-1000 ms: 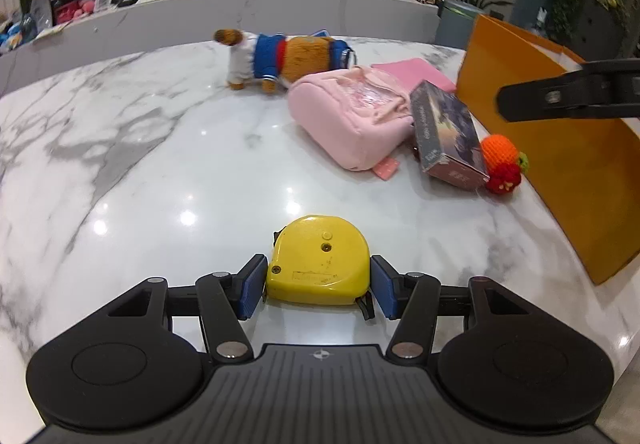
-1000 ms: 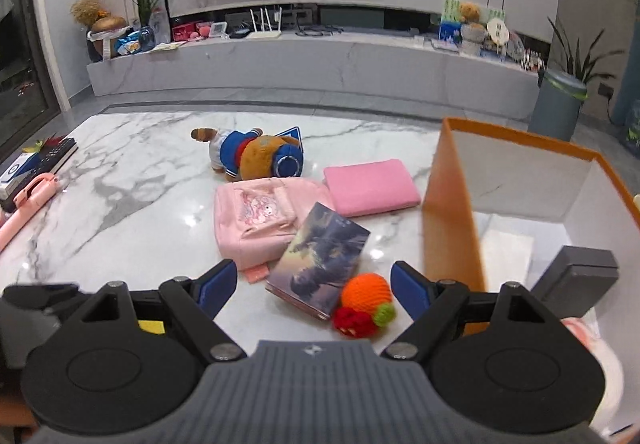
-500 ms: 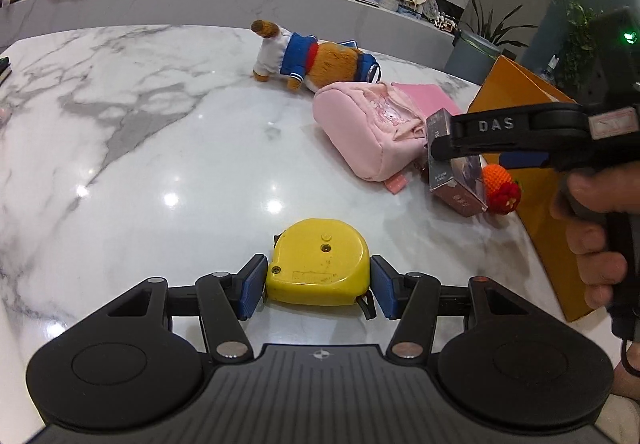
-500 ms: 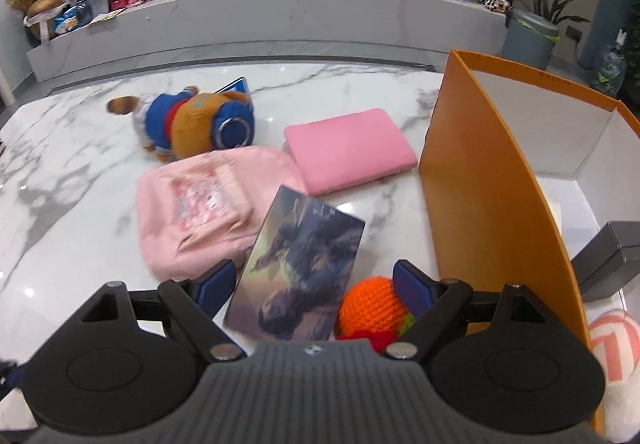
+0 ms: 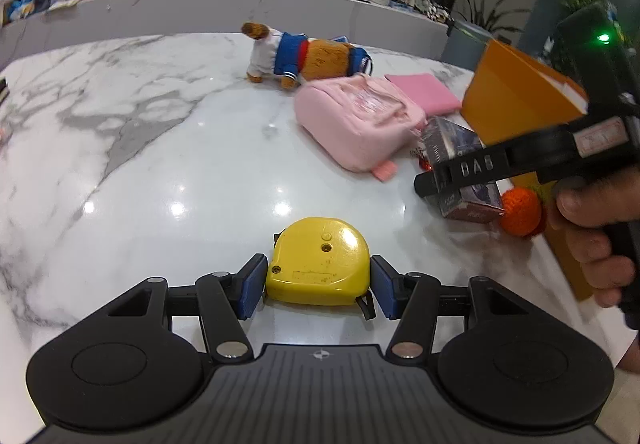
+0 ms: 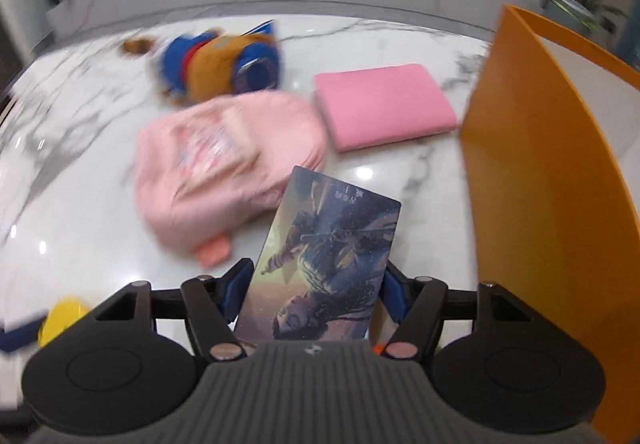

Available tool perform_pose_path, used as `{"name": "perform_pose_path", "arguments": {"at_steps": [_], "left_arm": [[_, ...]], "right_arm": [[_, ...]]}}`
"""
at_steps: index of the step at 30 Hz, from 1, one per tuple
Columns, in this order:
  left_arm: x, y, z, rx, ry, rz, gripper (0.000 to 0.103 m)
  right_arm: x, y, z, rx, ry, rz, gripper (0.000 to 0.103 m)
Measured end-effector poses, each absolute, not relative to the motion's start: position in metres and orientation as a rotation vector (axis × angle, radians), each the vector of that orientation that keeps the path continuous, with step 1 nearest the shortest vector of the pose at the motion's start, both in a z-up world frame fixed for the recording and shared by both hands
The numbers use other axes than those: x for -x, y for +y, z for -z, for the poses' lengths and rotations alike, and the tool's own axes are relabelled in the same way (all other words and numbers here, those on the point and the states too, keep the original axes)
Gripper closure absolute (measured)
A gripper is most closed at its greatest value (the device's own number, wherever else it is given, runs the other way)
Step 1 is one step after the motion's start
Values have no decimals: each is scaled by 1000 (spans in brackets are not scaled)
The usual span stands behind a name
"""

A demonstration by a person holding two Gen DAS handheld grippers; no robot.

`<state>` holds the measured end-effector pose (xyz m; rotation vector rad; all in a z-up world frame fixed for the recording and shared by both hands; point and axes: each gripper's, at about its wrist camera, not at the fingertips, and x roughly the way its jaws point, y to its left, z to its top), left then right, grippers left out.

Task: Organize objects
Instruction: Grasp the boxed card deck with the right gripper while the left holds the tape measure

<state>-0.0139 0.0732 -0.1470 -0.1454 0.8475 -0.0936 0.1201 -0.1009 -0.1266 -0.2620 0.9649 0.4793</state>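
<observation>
— Yellow! What is that yellow thing (image 5: 318, 262) down there?

— It is a tape measure. It lies flat on the white marble table (image 5: 132, 171), right between the blue pads of the left gripper (image 5: 318, 284). The pads sit tight on its two sides, so that gripper is clamped on it.

— And the other gripper?

— The right gripper (image 6: 316, 294) is over by the picture box (image 6: 324, 264), the one with dark blue art on top. Its jaws have just been closing, and the box is between them. The pads look like they are right at the box's sides, but the box hides them, so I cannot tell if they squeeze it yet.

— Whose fingers are those?

— A person's hand (image 5: 588, 240) holds the black handle of that gripper, at the right edge of the left camera's view.

— What is the round orange thing?

— A knitted orange ball (image 5: 522, 211). It sits just beside the box, close to the big orange box (image 6: 536, 179) that stands open on the right.

— I see pink stuff too!

— Yes. A soft pink backpack (image 6: 224, 163) lies next to the picture box and touches it. A flat pink pouch (image 6: 380, 107) lies behind, near the orange wall. A teddy bear (image 5: 308, 53) in blue and white clothes lies on its side at the far end.
</observation>
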Motion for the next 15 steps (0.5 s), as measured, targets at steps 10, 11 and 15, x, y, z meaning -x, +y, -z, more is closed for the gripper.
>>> {"name": "perform_pose_path", "arguments": {"at_steps": [10,11,15], "left_arm": [[22,59,148,45,855,107,39],[23,58,147,39,858,109,39],[25,54,148,6,862,120,39]], "right_arm": [[-71,-107,126,391,915,-699,43],[-70,-109,127,392,915,-704,43],[-55,-115,127,400,907,-722,43]]}}
